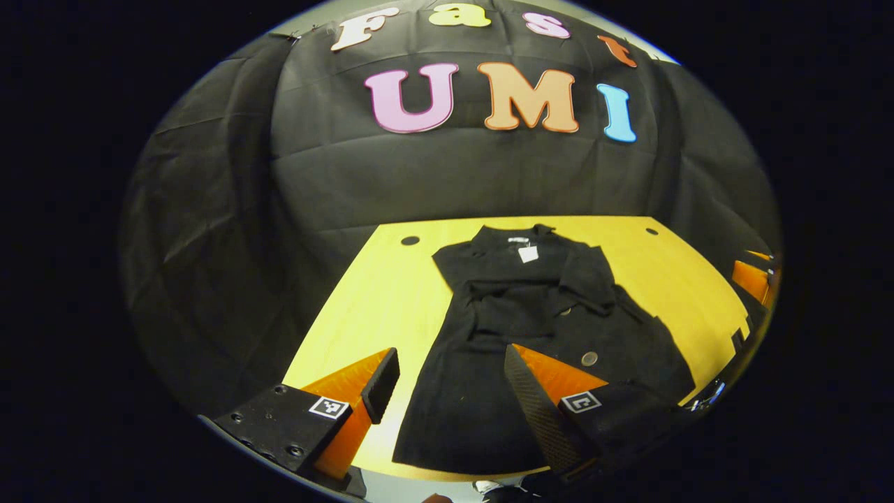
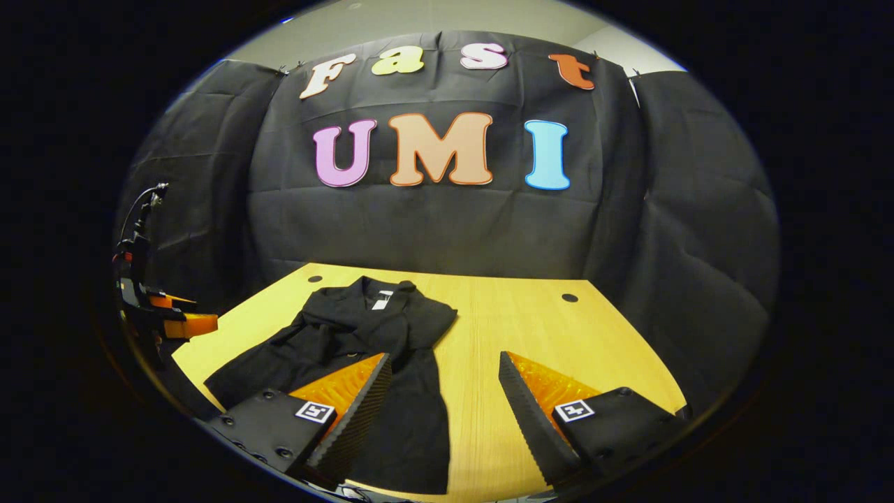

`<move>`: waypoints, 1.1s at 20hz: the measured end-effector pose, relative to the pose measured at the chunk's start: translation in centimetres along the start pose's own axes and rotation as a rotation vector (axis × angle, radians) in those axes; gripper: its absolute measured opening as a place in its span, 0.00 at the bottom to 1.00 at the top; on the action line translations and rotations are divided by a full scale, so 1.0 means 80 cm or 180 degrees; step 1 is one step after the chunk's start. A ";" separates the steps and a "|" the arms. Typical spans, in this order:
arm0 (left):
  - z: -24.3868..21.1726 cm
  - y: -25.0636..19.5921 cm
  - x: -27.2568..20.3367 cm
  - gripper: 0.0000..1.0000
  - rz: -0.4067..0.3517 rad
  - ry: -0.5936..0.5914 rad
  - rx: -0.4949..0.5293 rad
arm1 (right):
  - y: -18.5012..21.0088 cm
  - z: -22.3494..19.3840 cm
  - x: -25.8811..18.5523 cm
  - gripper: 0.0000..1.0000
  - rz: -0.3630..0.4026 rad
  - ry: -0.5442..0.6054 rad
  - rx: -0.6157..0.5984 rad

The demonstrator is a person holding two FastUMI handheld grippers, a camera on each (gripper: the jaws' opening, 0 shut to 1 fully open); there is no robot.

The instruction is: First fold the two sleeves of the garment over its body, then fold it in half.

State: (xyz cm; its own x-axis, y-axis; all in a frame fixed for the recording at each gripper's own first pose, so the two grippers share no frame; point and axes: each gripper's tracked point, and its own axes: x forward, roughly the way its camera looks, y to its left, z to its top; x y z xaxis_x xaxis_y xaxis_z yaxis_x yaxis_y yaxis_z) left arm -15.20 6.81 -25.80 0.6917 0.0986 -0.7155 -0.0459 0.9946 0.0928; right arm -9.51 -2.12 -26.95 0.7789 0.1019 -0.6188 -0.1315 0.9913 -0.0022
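Observation:
A black garment [image 1: 489,328] lies flat on the yellow wooden table [image 1: 363,307], collar and white tag at the far end, hem at the near edge. Both sleeves lie folded across its chest. My left gripper [image 1: 454,398] is open and hovers over the hem end, one finger over bare table at the left and the other over the cloth. In the right gripper view the garment [image 2: 370,349] is at the left. My right gripper [image 2: 443,412] is open above its right hem edge, with nothing between the fingers.
The table [image 2: 559,335] has small round holes near its far corners [image 2: 570,297] [image 1: 410,240]. Black cloth walls close in the back and sides. The other gripper appears at the right edge [image 1: 751,279] of the left gripper view and at the far left [image 2: 164,318] of the right gripper view.

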 end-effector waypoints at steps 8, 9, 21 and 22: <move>-0.088 0.023 -0.006 0.95 0.0003 0.0450 -0.0133 | 0.010 -0.075 0.000 1.00 -0.0083 0.0473 -0.0086; -0.100 0.022 -0.004 0.95 0.0003 0.0517 -0.0142 | 0.011 -0.088 0.001 0.98 -0.0085 0.0558 -0.0070; -0.198 0.033 0.009 0.95 0.0073 0.1085 -0.0227 | 0.020 -0.217 -0.008 0.99 -0.0016 0.1557 -0.0032; -0.204 0.033 0.009 0.95 0.0073 0.1117 -0.0225 | 0.024 -0.226 -0.007 0.99 0.0016 0.1633 -0.0038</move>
State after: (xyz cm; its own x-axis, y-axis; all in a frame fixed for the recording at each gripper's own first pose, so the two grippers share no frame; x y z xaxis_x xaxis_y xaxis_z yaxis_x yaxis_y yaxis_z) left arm -26.58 10.02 -37.39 0.4007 0.1134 -0.9092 -0.1167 0.9905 0.0721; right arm -21.32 -1.77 -40.81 0.3772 0.0497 -0.9248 -0.1438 0.9896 -0.0055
